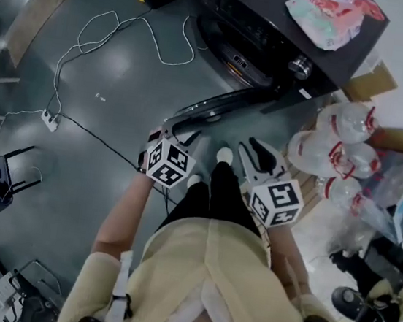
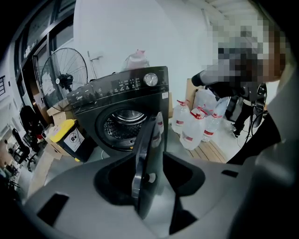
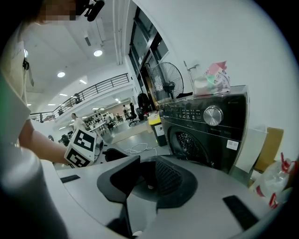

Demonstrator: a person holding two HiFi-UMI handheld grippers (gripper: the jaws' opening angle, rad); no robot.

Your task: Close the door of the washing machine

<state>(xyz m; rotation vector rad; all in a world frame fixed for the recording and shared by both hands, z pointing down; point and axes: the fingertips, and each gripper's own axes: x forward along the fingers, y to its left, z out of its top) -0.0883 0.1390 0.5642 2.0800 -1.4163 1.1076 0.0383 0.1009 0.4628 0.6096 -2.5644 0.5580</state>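
Step in hand: getting onto the open door, swing not started yet by the look of it.

- left hand-held gripper: jaws spread wide. The door stands edge-on right between them, with a gap showing on each side, so I see no clamp on it.
- right hand-held gripper: jaws apart with nothing between them. It sits beside the left one, and the washing machine is ahead of it and a bit to its right.
- The door is swung far out from the front. Its free edge is at the left hand-held gripper and the rest runs back toward the machine. The drum opening is straight ahead of the left hand-held gripper, past the door, and fully uncovered.

Door look: dark round frame, thick rim, bulged centre pane, rigid. It looks like it swings freely on its hinge.

Next move, my read: either pinch the rim with the left hand-held gripper or just lean a jaw on the outer face. Then sweep along the hinge arc toward the drum opening and finish with a firm push so the latch catches. Keep the right hand-held gripper out of the closing gap.
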